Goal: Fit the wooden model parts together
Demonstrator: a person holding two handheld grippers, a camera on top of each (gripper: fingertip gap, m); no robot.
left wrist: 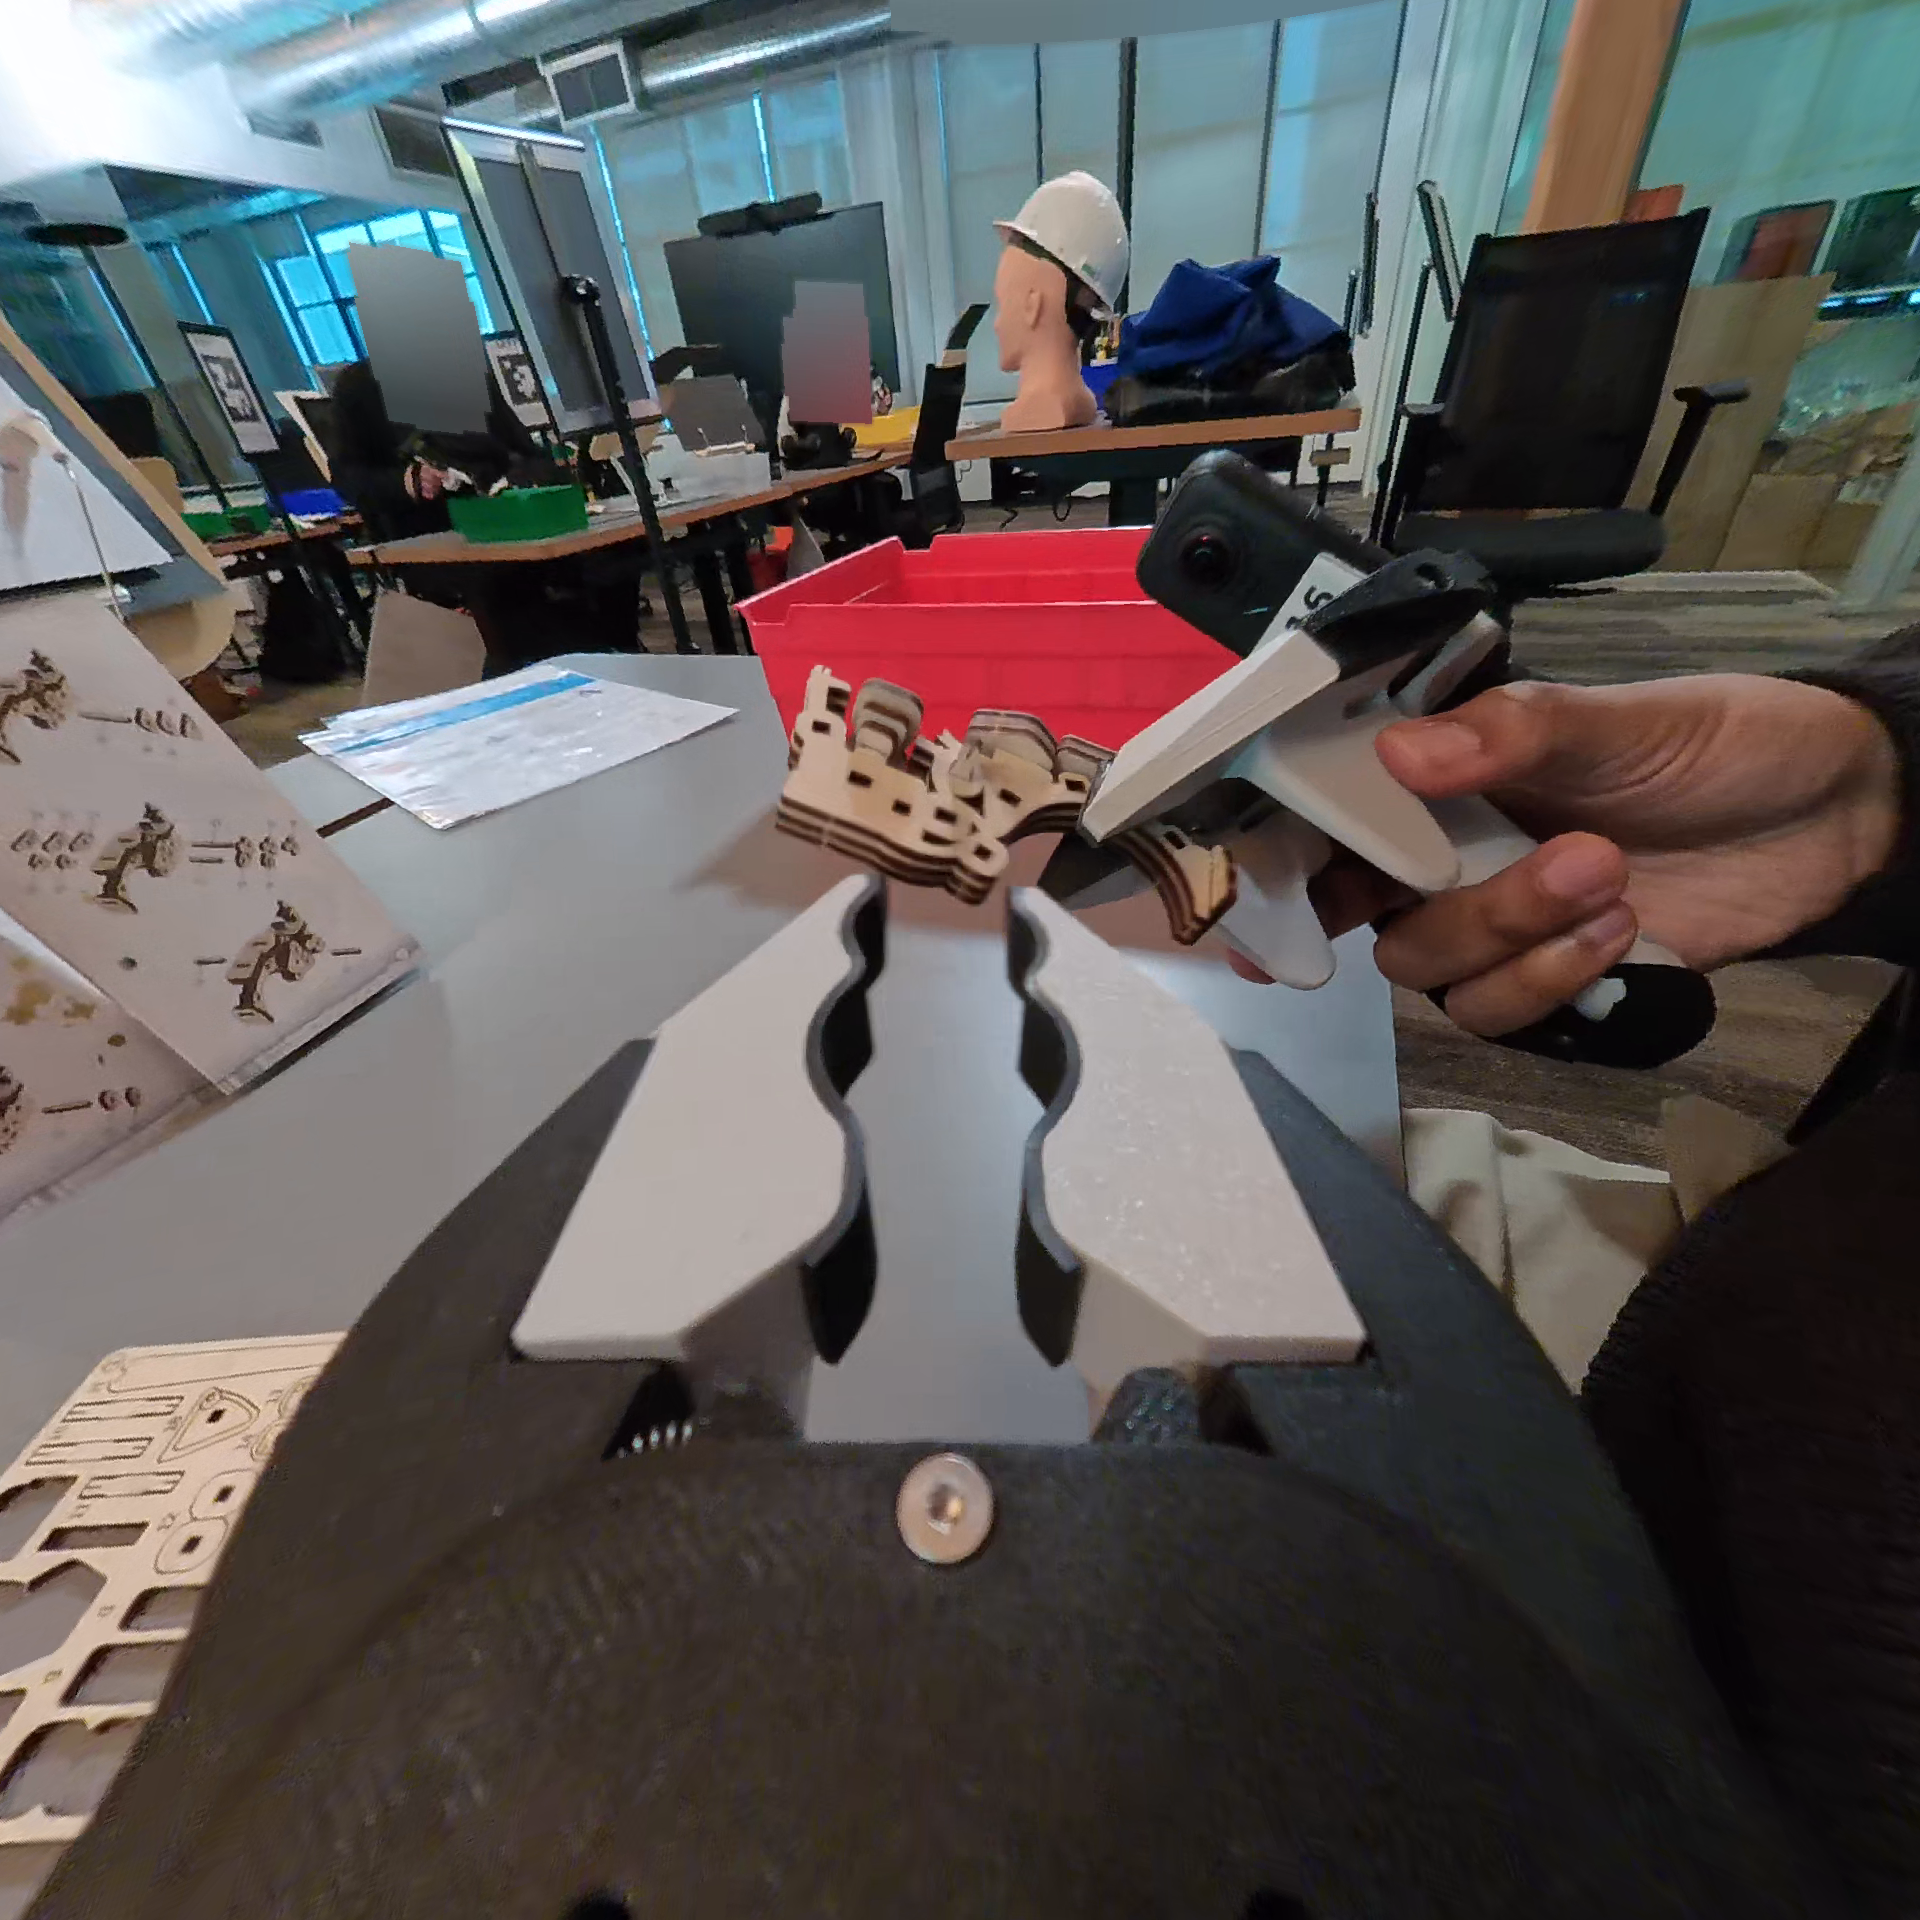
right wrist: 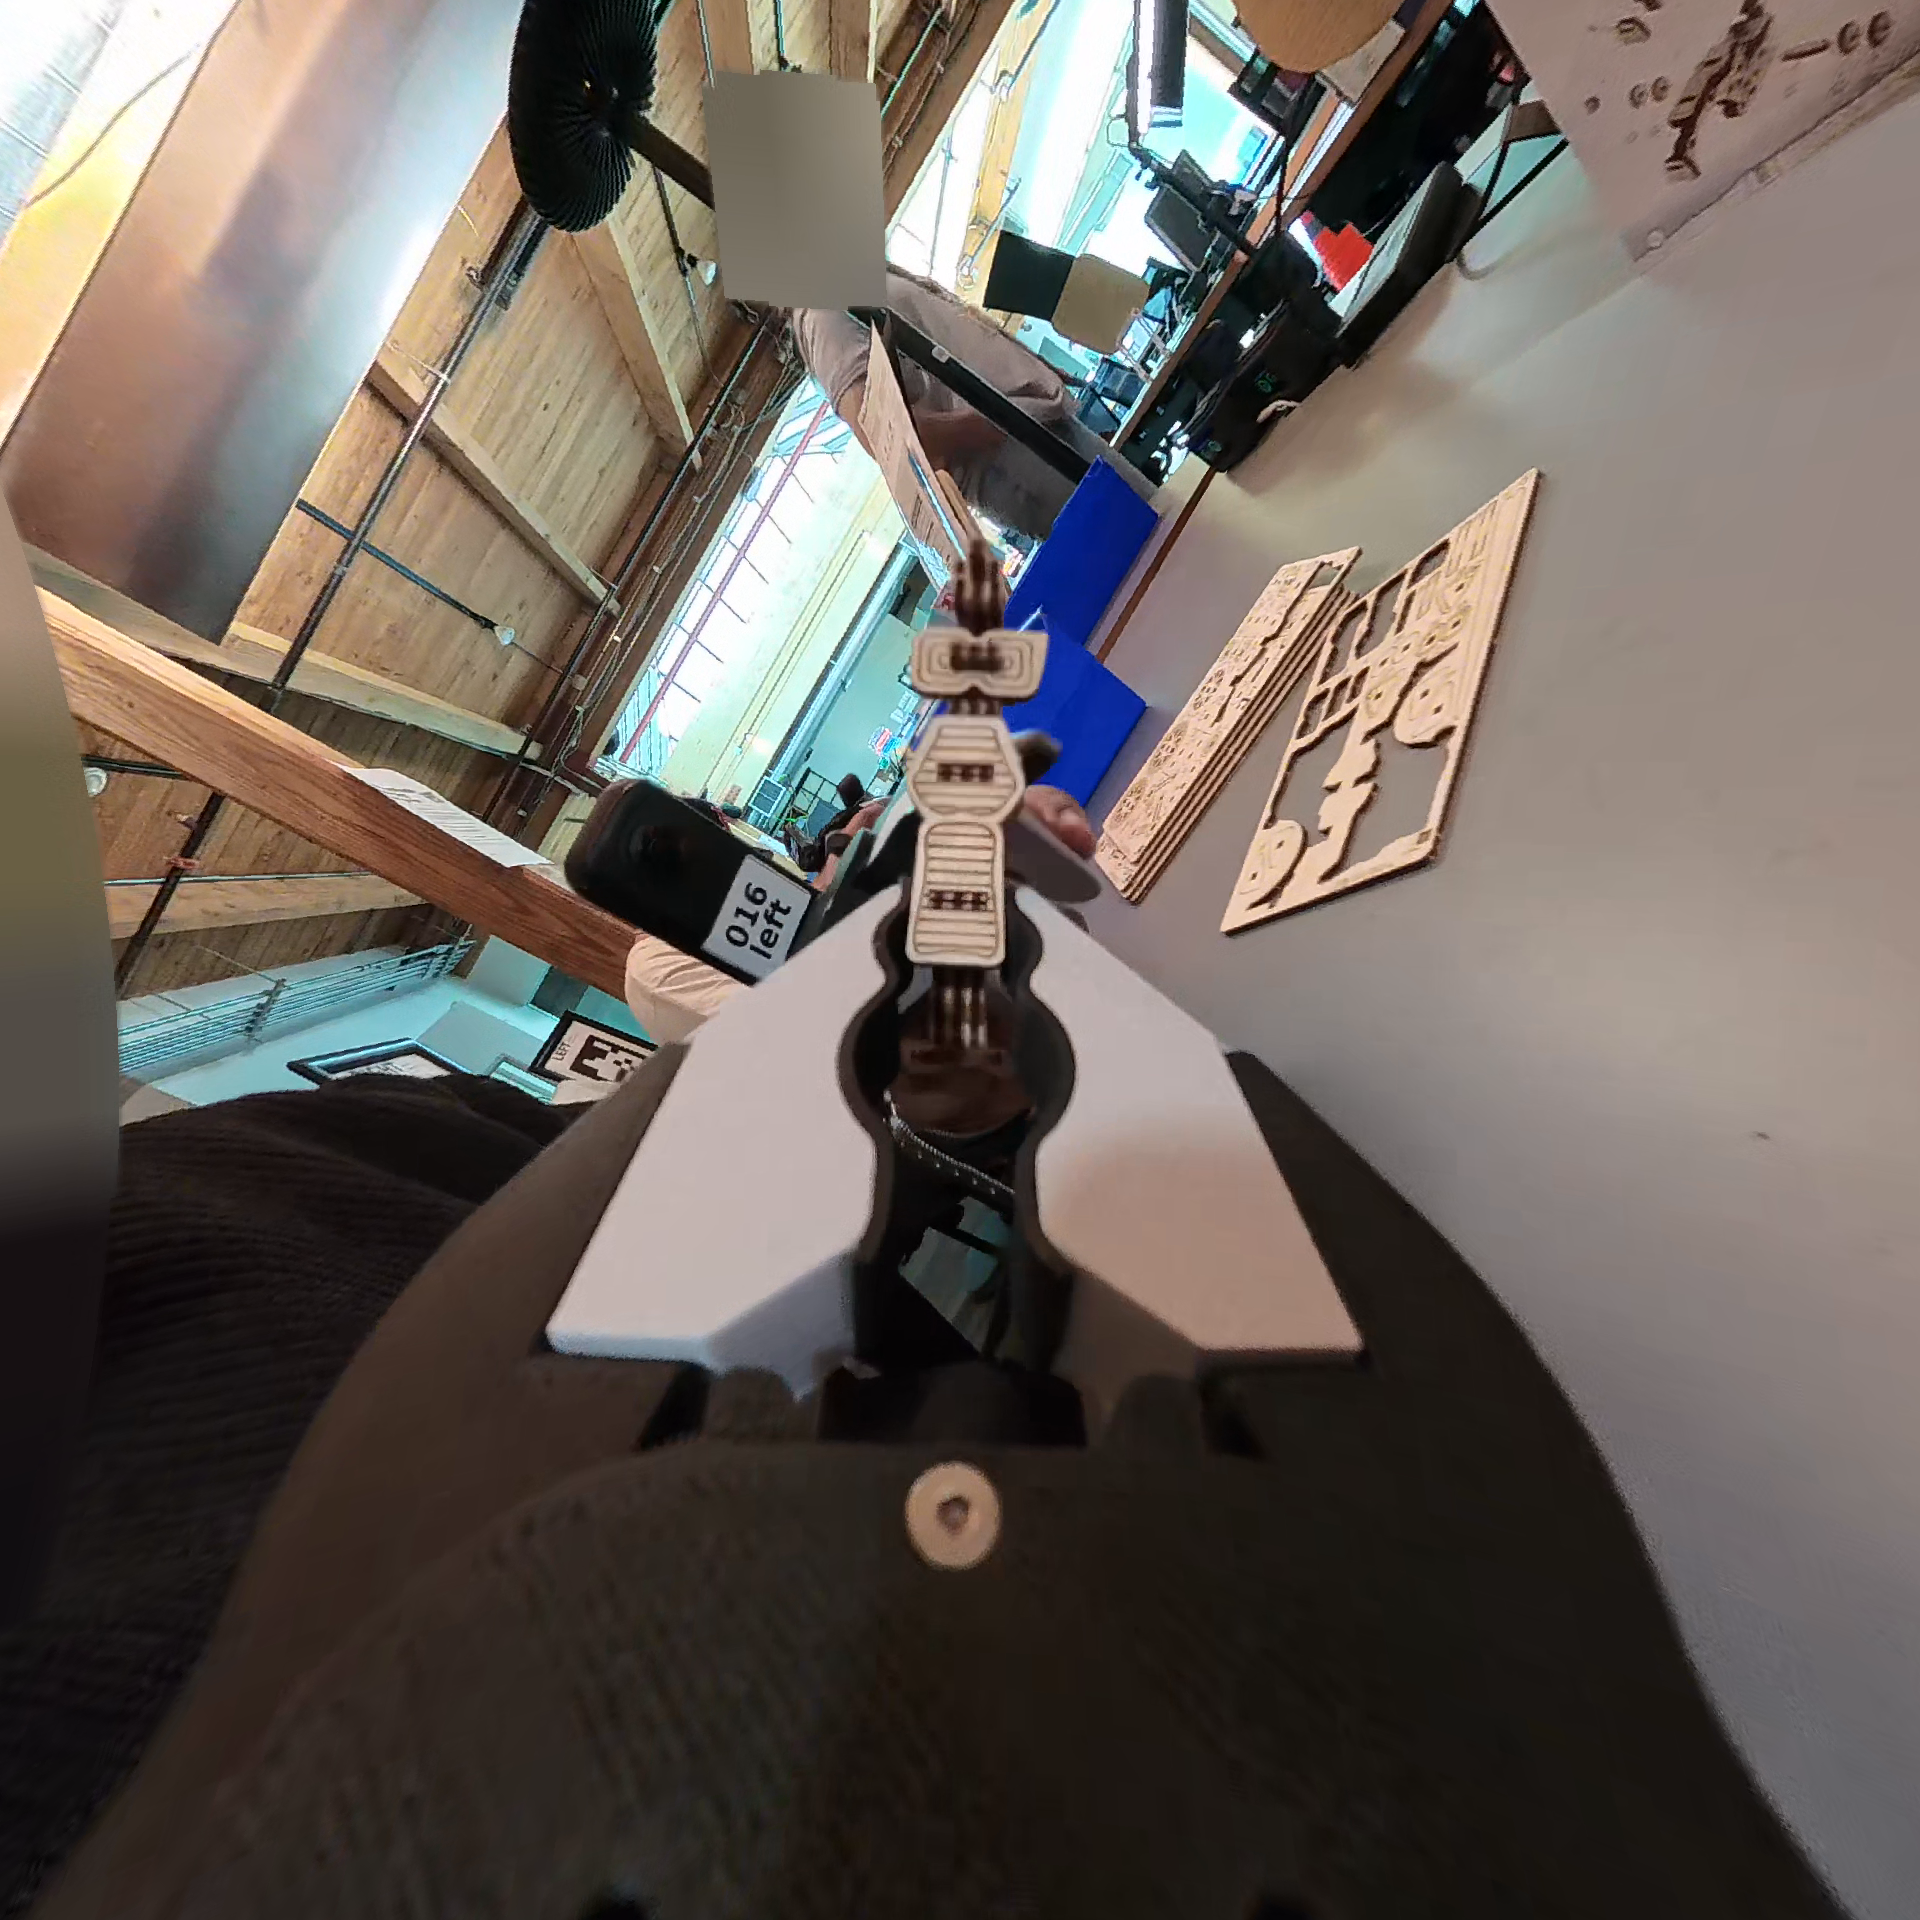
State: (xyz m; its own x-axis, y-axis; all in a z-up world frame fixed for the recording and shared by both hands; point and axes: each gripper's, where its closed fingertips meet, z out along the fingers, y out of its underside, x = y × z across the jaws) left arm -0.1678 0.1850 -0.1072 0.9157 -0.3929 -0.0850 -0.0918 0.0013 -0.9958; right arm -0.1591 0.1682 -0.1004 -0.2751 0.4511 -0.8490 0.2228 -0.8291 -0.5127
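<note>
A layered wooden model body (left wrist: 914, 800) with several cross plates hangs in the air in front of a red bin. My right gripper (left wrist: 1117, 862) comes in from the right, held by a hand, and is shut on the model's right end. In the right wrist view the model (right wrist: 961, 821) stands edge-on out of the right gripper (right wrist: 961, 940), whose fingers are closed on it. My left gripper (left wrist: 940, 914) is open and empty, its tips just below and in front of the model, not touching it.
A red bin (left wrist: 977, 644) stands behind the model on the grey table (left wrist: 499, 997). An instruction sheet (left wrist: 177, 852) leans at left. Punched wooden sheets lie at lower left (left wrist: 94, 1527); the right wrist view shows them too (right wrist: 1382, 707). A plastic bag (left wrist: 520, 738) lies at the back.
</note>
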